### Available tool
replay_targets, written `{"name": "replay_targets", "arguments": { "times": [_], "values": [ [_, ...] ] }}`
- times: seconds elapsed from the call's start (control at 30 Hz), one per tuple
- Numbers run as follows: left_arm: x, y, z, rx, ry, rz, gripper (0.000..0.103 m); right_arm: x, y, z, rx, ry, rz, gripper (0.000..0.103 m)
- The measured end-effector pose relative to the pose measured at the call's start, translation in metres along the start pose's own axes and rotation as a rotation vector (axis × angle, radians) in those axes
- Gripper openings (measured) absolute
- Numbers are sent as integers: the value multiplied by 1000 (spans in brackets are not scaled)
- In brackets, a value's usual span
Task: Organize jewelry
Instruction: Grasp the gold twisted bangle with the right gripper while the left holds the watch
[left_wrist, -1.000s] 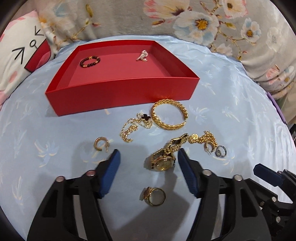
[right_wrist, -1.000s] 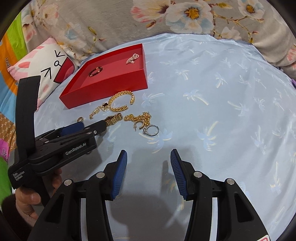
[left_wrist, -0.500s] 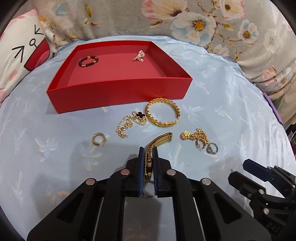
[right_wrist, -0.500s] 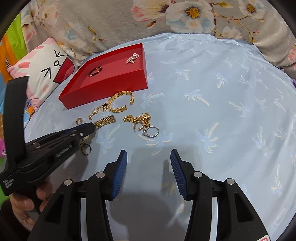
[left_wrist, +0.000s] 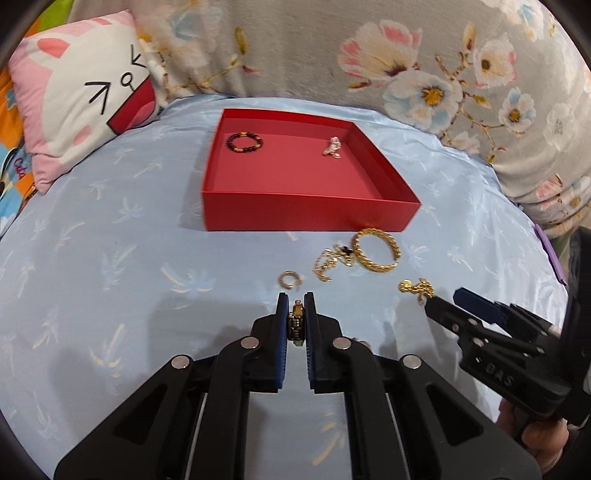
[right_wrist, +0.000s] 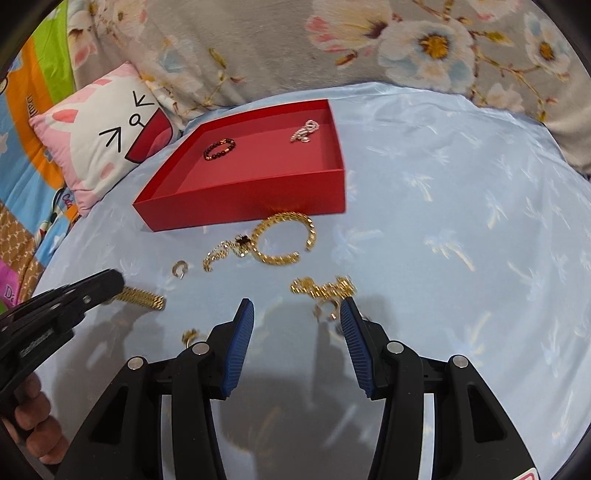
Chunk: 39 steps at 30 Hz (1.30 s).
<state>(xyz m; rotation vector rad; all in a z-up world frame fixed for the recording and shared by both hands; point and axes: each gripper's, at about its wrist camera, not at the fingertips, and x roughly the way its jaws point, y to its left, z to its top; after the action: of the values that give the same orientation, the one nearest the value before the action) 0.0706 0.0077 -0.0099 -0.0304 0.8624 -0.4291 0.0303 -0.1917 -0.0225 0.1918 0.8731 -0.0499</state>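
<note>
Left gripper (left_wrist: 296, 325) pinches the watch (right_wrist: 142, 296); its band extends lengthwise past the fingertips. Right gripper (right_wrist: 297, 332) is spread, empty.

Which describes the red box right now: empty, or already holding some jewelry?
Holding some. The red box has a dark beaded bracelet and a small pale sparkly piece on its floor; the rest of it is bare.
</note>
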Motion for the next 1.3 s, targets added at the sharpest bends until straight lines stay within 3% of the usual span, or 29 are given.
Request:
{"name": "replay_targets", "arguments": {
  "times": [0.63, 1.03, 1.3],
  "values": [
    [13, 19, -3, -41, 34, 18, 8, 69, 17, 41, -82, 58, -8, 52],
    [16, 15, -4, -38, 43, 8, 8, 67, 17, 39, -107, 33, -40, 52],
    [1, 13, 4, -47, 24, -20, 8, 32, 6, 37, -50, -1, -10, 52]
  ]
}}
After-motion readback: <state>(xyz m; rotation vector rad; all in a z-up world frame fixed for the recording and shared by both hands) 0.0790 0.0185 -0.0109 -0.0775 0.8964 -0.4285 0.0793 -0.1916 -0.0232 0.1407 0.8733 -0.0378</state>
